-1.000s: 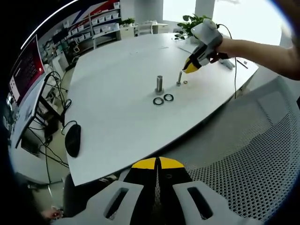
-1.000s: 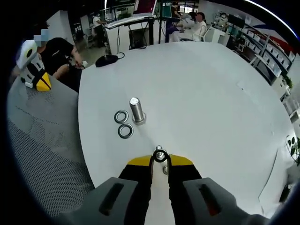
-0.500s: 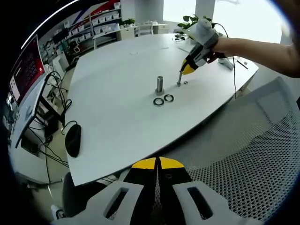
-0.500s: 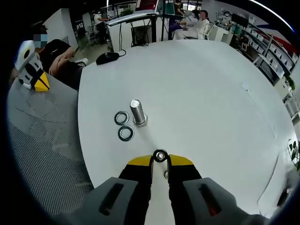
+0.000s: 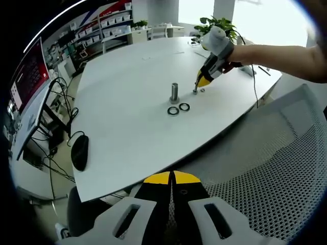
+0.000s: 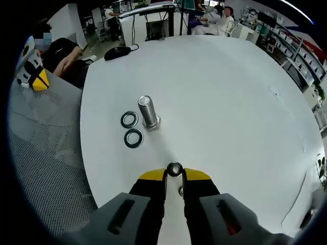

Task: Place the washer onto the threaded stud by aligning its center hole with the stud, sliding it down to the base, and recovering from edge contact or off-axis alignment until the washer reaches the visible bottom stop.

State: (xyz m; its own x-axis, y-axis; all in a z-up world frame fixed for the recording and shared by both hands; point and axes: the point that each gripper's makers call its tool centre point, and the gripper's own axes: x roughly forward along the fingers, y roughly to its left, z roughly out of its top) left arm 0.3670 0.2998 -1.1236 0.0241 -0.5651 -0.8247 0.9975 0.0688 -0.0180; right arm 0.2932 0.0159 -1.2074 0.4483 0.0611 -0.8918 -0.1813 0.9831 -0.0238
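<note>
The right gripper (image 6: 174, 172), jaws clenched on a small steel washer (image 6: 174, 169), has dropped closer to the thin threaded stud (image 5: 194, 88), so alignment looks imminent. At the large bolt's (image 6: 148, 112) eight o'clock lie two spare washers (image 6: 132, 129). The left gripper (image 5: 172, 179) hangs clenched, empty.

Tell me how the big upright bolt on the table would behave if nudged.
The big bolt stands on its wide hex head, so it probably resists tipping. It looks like solid metal, likely heavy for its size. Knocked over on the smooth table, its round shank may roll.
</note>
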